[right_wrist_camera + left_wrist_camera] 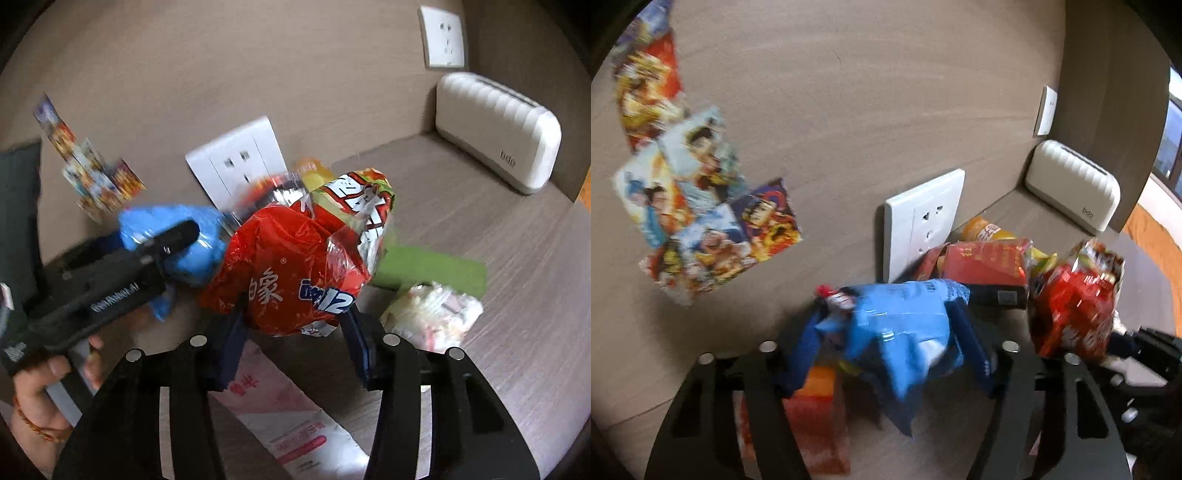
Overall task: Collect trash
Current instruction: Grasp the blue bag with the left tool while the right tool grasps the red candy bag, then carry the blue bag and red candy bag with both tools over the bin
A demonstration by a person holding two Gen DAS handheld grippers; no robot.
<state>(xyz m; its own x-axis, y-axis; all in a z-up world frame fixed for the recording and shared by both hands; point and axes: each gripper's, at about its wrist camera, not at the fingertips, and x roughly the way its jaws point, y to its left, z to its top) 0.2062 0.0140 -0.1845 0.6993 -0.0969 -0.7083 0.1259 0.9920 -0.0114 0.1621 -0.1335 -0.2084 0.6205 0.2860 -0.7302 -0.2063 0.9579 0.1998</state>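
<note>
Each claw (886,347) has dark blue fingers (975,354) on black slotted plates with silver round studs. The bare hand (40,384) wears an orange-red wrist cord.

Blue wrapper (897,325), red foil bag (295,273), green pad (432,269), white ribbed box (495,129).

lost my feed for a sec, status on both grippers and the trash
Left gripper shut on blue wrapper. Right gripper shut on red snack bag. More wrappers on the desk; nothing blocking.
</note>
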